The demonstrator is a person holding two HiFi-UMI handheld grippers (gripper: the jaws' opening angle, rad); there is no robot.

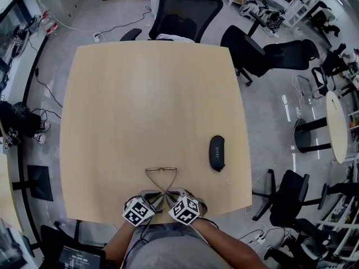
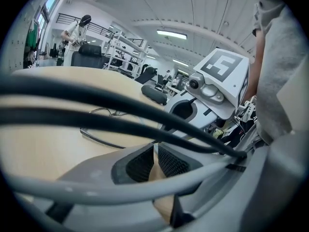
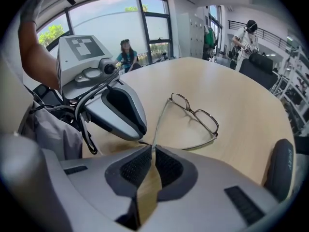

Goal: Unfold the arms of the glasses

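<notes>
Thin wire-rimmed glasses (image 1: 161, 169) lie on the wooden table (image 1: 151, 94) near its front edge, lenses away from me, with their two arms crossing in an X toward me. My left gripper (image 1: 158, 197) is shut on the tip of one arm, and my right gripper (image 1: 169, 195) is shut on the tip of the other. In the right gripper view an arm runs from the glasses (image 3: 198, 115) straight into my right gripper (image 3: 153, 151); the left gripper (image 3: 140, 140) meets the other arm. In the left gripper view the glasses (image 2: 104, 111) lie beyond the left gripper (image 2: 156, 153).
A black glasses case (image 1: 217, 152) lies closed on the table to the right of the glasses, also the dark case (image 3: 277, 168) at the right gripper view's edge. Office chairs (image 1: 185, 10) stand past the table's far and right sides. People stand in the background.
</notes>
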